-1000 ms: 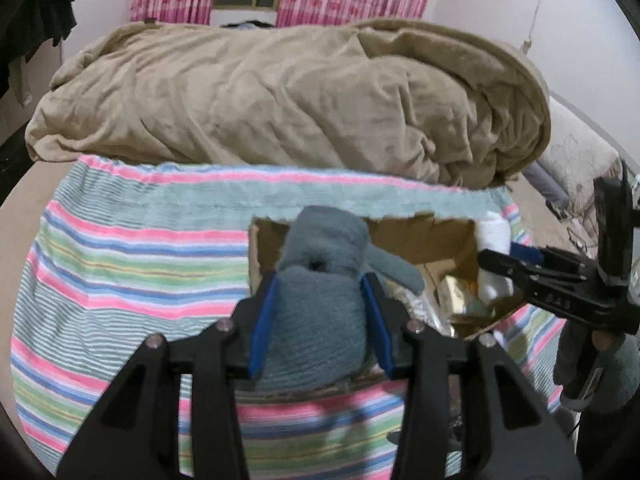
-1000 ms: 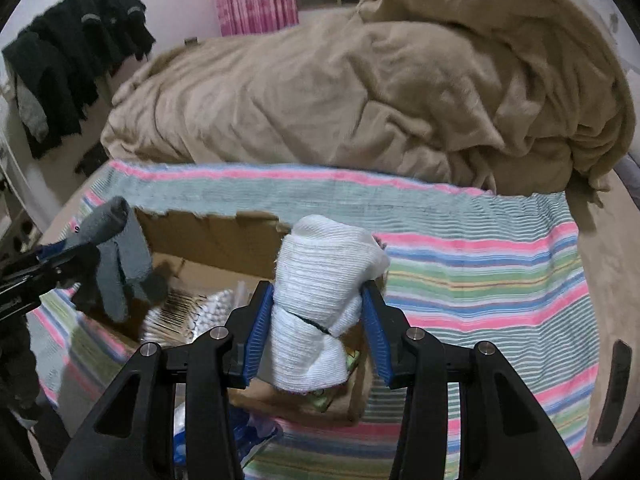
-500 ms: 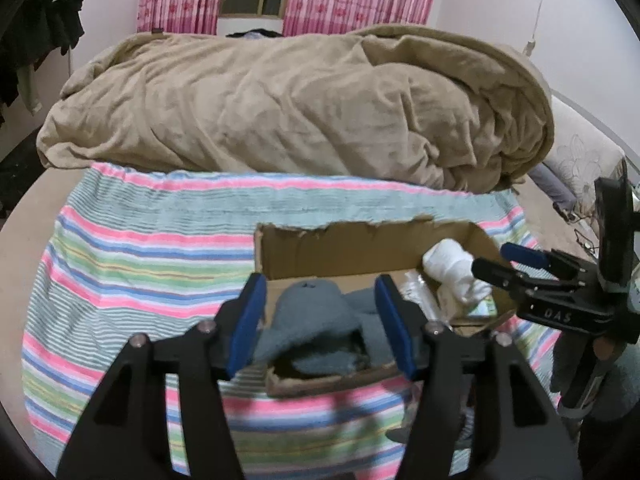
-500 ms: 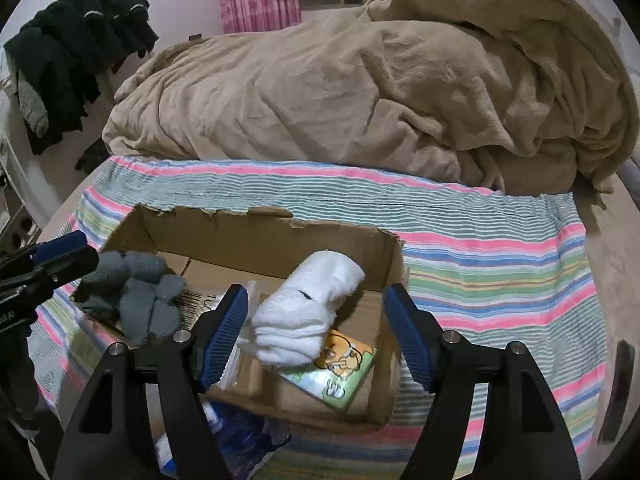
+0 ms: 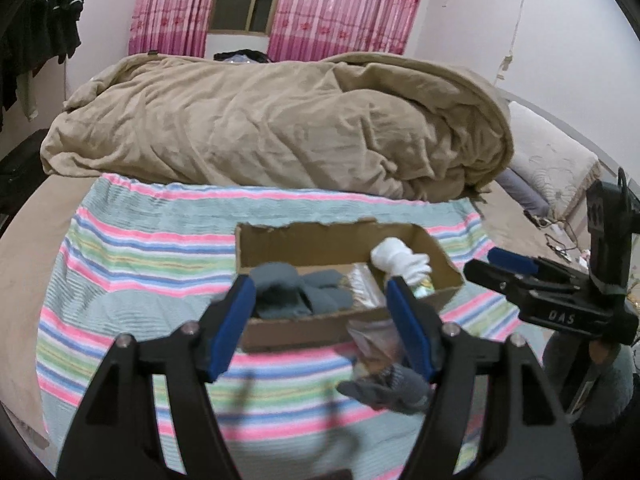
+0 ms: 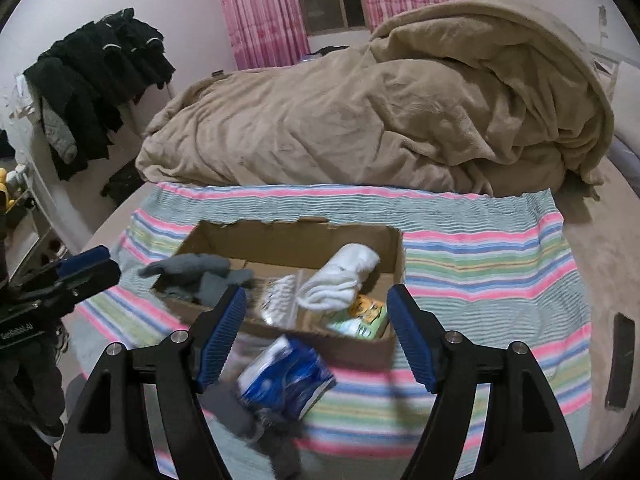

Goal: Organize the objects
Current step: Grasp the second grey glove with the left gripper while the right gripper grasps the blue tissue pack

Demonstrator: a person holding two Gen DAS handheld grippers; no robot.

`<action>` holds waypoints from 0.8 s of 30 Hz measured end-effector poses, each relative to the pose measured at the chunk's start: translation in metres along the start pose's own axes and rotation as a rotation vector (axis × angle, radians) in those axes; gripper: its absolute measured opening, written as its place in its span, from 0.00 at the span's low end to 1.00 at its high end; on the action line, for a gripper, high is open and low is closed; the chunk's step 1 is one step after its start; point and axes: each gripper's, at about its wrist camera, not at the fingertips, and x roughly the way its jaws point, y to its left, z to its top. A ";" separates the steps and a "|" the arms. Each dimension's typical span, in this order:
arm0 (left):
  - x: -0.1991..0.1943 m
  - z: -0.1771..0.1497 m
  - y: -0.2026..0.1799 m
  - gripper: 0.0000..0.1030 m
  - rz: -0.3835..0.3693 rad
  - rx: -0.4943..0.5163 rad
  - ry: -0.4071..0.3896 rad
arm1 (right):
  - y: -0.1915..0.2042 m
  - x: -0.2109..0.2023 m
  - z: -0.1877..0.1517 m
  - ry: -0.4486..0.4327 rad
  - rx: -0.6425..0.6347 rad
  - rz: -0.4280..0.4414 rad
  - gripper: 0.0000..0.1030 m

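A cardboard box [image 5: 344, 240] [image 6: 288, 240] stands on the striped cloth on the bed. A grey sock bundle [image 5: 300, 288] [image 6: 200, 272] lies in its left part and a white sock bundle [image 5: 400, 260] [image 6: 340, 276] in its right part, beside packets [image 6: 360, 314]. My left gripper [image 5: 320, 320] is open and empty, in front of the box. My right gripper [image 6: 316, 332] is open and empty, also in front of the box. It shows at the right of the left wrist view [image 5: 532, 280]. A blue and white packet [image 6: 288, 380] and a grey glove [image 5: 388, 388] lie before the box.
A big tan blanket [image 5: 280, 128] is heaped behind the striped cloth [image 5: 140, 248]. Dark clothes [image 6: 92, 80] hang at the left wall. A dark phone-like slab [image 6: 620, 360] lies on the bed's right edge. Pink curtains [image 5: 332, 4] hang at the back.
Both grippers opened and dropped their sock bundles into the box, then drew back and up from it. The grey and white socks now lie inside the box.
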 end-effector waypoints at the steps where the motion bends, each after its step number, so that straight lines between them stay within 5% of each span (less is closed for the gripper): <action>1: -0.003 -0.003 -0.002 0.68 -0.006 0.001 0.002 | 0.001 -0.003 -0.001 -0.001 -0.001 0.001 0.74; 11: -0.003 -0.035 -0.012 0.68 -0.052 -0.038 0.071 | 0.012 -0.009 -0.029 0.045 -0.008 0.019 0.74; 24: 0.036 -0.082 -0.030 0.68 -0.075 -0.010 0.213 | 0.019 0.048 -0.050 0.174 0.038 0.043 0.74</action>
